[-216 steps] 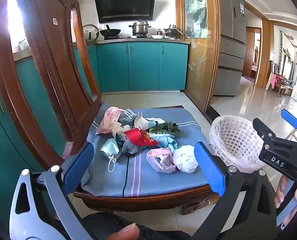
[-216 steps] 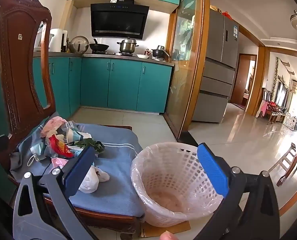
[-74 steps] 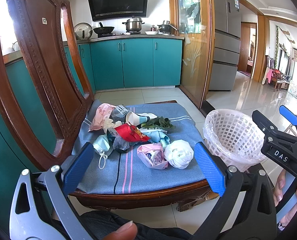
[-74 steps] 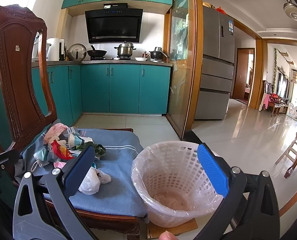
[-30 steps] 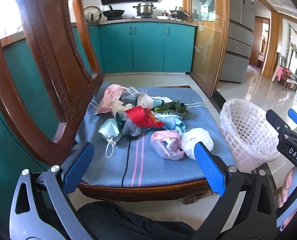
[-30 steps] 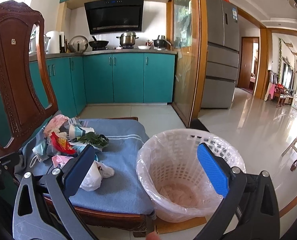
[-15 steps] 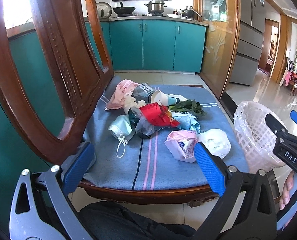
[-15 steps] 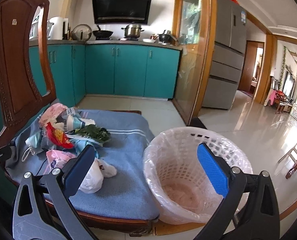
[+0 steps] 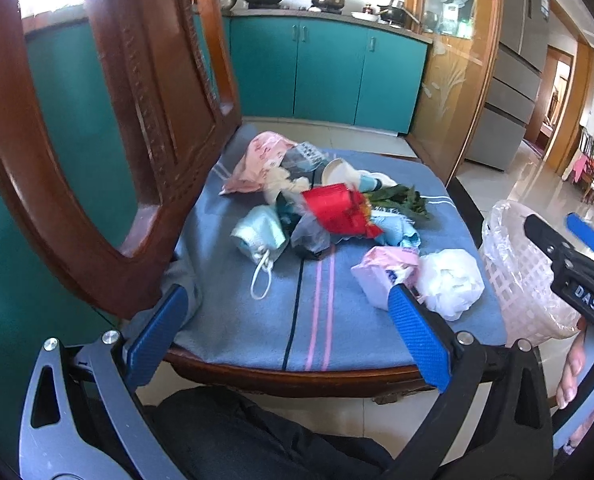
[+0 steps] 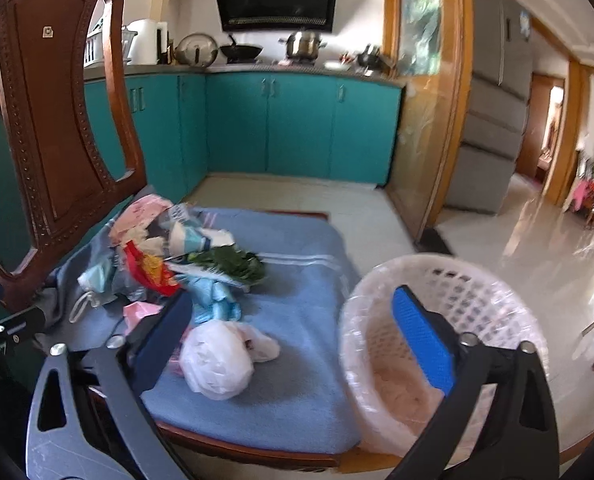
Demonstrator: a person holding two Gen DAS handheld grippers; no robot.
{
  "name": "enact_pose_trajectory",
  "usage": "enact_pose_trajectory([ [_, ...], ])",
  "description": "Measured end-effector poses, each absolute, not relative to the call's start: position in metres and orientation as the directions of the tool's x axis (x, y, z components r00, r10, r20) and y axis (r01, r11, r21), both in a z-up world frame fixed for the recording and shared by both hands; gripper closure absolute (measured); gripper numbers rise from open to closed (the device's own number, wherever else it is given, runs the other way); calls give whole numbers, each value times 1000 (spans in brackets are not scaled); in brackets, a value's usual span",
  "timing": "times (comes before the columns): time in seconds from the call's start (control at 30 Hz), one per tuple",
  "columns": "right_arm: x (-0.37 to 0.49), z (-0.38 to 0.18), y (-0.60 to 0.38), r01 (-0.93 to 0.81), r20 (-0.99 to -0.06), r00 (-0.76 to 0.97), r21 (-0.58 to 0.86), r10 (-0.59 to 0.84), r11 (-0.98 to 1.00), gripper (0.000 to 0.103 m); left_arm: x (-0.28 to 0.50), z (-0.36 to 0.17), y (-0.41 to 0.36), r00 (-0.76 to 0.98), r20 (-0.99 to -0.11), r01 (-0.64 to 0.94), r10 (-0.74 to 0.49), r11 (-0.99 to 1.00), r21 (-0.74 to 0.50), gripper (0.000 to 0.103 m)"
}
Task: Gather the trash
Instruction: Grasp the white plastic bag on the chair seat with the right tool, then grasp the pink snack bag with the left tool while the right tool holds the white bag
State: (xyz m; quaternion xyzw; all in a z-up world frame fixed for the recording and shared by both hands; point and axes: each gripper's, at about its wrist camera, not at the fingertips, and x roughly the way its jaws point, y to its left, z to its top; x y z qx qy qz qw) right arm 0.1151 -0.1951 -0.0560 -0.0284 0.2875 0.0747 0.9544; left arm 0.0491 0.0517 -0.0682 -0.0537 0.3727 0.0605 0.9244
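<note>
On the chair seat: all the trash [image 9: 329,216] is seen in a pile on the blue cloth [image 9: 257,312].
Basket: no piece is seen inside the white basket [image 10: 477,280] beside the chair.
Left gripper [image 9: 285,332]: jaws are held wide open, nothing gripped.
Right gripper [image 10: 297,336]: jaws are closing, nothing is pressed; the white bag [image 10: 217,364] is seen between them.
Left to do: every piece must be picked up and dropped in.

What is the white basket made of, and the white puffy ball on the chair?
The basket looks like hard white plastic, with square lattice holes, lined by a thin clear plastic bag that shines. The puffy ball seems a scrunched thin white plastic bag: glossy, wrinkled, slightly see-through.
</note>
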Motion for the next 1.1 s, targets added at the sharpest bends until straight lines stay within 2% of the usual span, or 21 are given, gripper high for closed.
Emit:
enact_pose_trajectory([
  [0.03,118,-59,-192,-176,-570,808,9,150,984,19,50,-70,54,711,-699,-158,71,986,-61,4],
  [0.1,124,-68,-189,-215,-611,766,50,200,975,35,50,-75,58,703,-707,-167,70,984,-68,6],
  [0.17,130,-80,-181,-261,-650,720,71,243,963,40,52,-80,60,690,-721,-165,66,984,-68,10],
  [0.27,135,-96,-169,-280,-694,681,46,232,959,40,55,-87,59,674,-736,-162,60,984,-69,10],
  [0.57,155,-136,-159,-330,-775,556,126,301,935,39,63,-98,57,646,-762,-158,47,985,-73,10],
  [0.63,153,-137,-155,-353,-772,559,110,303,929,59,66,-98,54,645,-763,-153,46,986,-71,10],
  [0.7,150,-134,-154,-361,-768,574,75,284,930,74,70,-98,51,647,-761,-144,35,987,-77,10],
  [0.83,143,-120,-164,-342,-736,626,39,258,939,77,82,-99,36,650,-760,-85,-25,991,-105,10],
  [1.1,134,-92,-199,-259,-684,705,-4,186,966,77,119,-118,-12,614,-786,34,-72,997,-65,10],
])
